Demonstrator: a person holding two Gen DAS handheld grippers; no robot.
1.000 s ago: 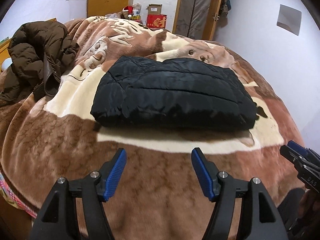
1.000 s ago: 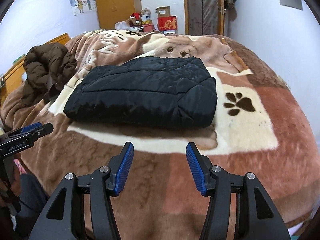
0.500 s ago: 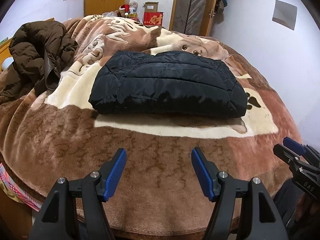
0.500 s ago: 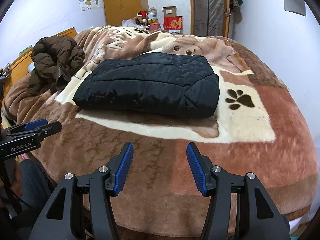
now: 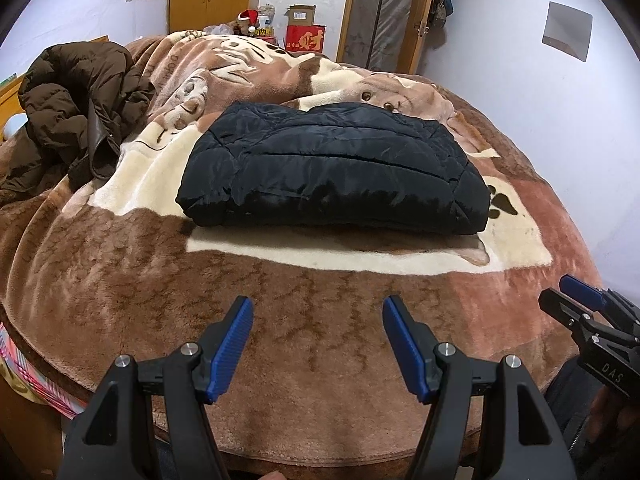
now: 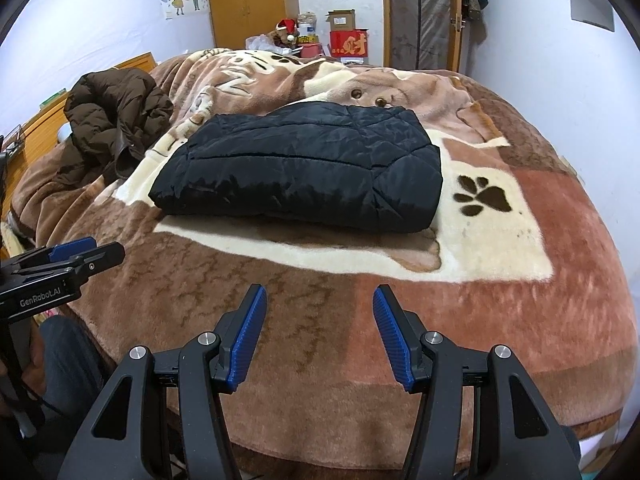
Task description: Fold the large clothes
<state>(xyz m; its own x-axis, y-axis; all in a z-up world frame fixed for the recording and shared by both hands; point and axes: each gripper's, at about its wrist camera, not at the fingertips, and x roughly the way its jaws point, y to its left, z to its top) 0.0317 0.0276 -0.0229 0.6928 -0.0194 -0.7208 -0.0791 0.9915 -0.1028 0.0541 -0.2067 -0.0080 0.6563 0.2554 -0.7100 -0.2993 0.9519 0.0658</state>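
Note:
A black quilted jacket [image 5: 332,172] lies folded into a flat rectangle in the middle of the bed; it also shows in the right wrist view [image 6: 300,168]. My left gripper [image 5: 318,320] is open and empty, held above the bed's near edge, well short of the jacket. My right gripper [image 6: 318,312] is open and empty, also back at the near edge. Each gripper shows at the side of the other's view: the right one [image 5: 580,300] and the left one [image 6: 84,254].
A brown puffer coat [image 5: 76,108] lies crumpled at the bed's left side, also in the right wrist view [image 6: 116,120]. A brown and cream plush blanket [image 5: 320,280] covers the bed. Boxes [image 6: 348,44] and a wooden wardrobe [image 6: 248,0] stand by the far wall.
Both grippers have drawn back from the folded jacket toward the bed's near edge; the jacket looks smaller and farther. Both stay open and the jacket has not moved.

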